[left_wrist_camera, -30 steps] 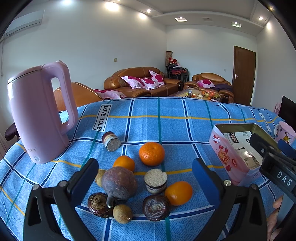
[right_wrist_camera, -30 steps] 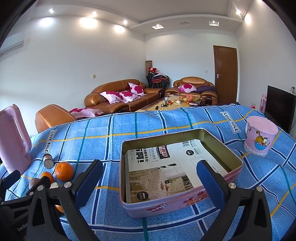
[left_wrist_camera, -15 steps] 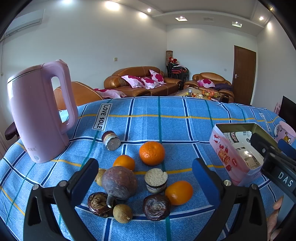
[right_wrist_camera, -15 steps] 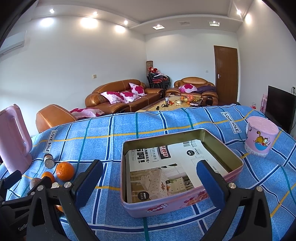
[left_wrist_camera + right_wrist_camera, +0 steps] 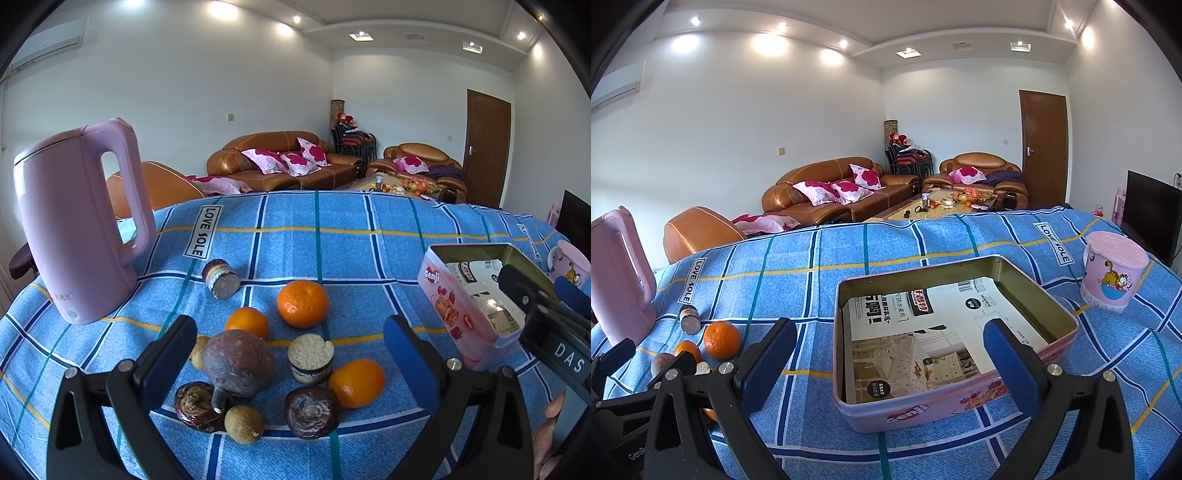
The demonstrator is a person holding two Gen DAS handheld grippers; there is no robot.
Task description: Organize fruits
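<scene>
Two grippers, left gripper (image 5: 288,354) and right gripper (image 5: 890,354), are hovering wide apart and empty, framing lower-centre fruit cluster (image 5: 280,354) and pink tin (image 5: 951,402).

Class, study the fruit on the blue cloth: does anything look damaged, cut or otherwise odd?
Yes. Two stubby cut pieces stand out among the whole fruit: one stands upright, pale cut face up with a chipped rim; the other lies tipped on its side near the pink kettle. The tin holds only printed paper, no fruit.
</scene>
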